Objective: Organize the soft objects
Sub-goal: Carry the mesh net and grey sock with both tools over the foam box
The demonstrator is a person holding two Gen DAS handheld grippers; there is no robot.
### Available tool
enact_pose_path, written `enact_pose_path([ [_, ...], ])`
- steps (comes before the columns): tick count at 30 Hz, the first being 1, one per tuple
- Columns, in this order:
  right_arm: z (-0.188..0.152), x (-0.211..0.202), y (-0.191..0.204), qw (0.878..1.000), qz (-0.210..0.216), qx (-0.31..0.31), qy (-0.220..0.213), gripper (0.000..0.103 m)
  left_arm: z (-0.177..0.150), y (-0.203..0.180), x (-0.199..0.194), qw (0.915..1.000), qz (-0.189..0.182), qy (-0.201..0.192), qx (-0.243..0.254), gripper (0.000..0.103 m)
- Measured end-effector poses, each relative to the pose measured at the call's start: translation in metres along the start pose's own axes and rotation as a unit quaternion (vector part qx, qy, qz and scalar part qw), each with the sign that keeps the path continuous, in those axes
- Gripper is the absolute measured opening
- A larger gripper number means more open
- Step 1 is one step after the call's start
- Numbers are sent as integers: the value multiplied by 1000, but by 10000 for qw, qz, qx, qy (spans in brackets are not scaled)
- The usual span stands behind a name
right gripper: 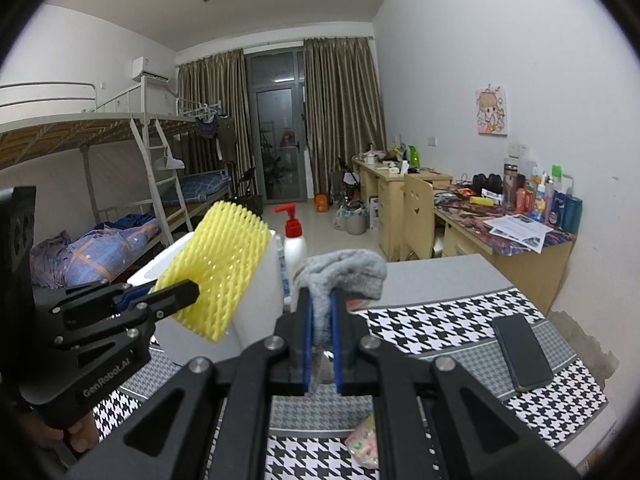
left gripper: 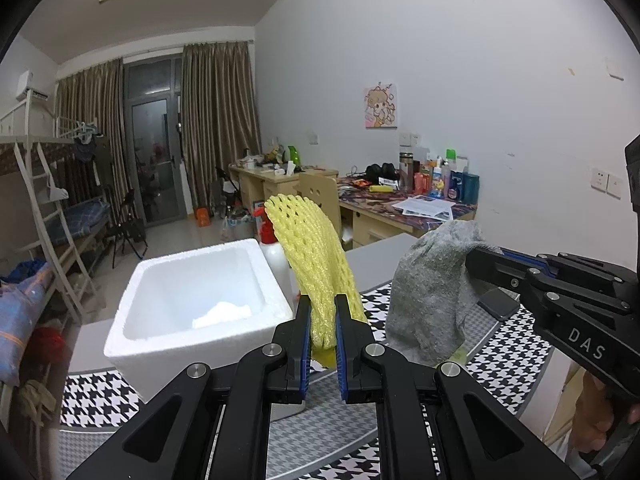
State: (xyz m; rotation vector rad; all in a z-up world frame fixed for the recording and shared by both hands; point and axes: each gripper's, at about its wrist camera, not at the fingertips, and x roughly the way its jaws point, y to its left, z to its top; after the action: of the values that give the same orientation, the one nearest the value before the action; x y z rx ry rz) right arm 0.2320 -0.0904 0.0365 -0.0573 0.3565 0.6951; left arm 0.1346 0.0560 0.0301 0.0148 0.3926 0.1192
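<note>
My left gripper point(left gripper: 323, 300) is shut on a yellow foam net sleeve point(left gripper: 310, 256), held upright above the table just right of a white foam box point(left gripper: 192, 300). My right gripper point(right gripper: 321, 300) is shut on a grey sock point(right gripper: 344, 274), lifted above the table. In the left wrist view the sock point(left gripper: 432, 300) hangs from the right gripper point(left gripper: 476, 260) at the right. In the right wrist view the yellow sleeve point(right gripper: 218, 268) is held by the left gripper point(right gripper: 176, 292) in front of the foam box point(right gripper: 260, 300). The box holds a white scrap point(left gripper: 222, 314).
A houndstooth cloth point(right gripper: 440, 320) covers the table. A black phone point(right gripper: 522, 354) lies on it at the right. A white pump bottle with a red top point(right gripper: 294, 240) stands behind the box. A pink patterned soft item point(right gripper: 364, 440) lies under my right gripper. Desks and a bunk bed stand behind.
</note>
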Motion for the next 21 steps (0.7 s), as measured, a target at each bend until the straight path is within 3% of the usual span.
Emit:
enact_pose_path([
  [21,31,15,16,9995,70,-212,-215,11,23,19,2,9989,362,-264,-119,11],
])
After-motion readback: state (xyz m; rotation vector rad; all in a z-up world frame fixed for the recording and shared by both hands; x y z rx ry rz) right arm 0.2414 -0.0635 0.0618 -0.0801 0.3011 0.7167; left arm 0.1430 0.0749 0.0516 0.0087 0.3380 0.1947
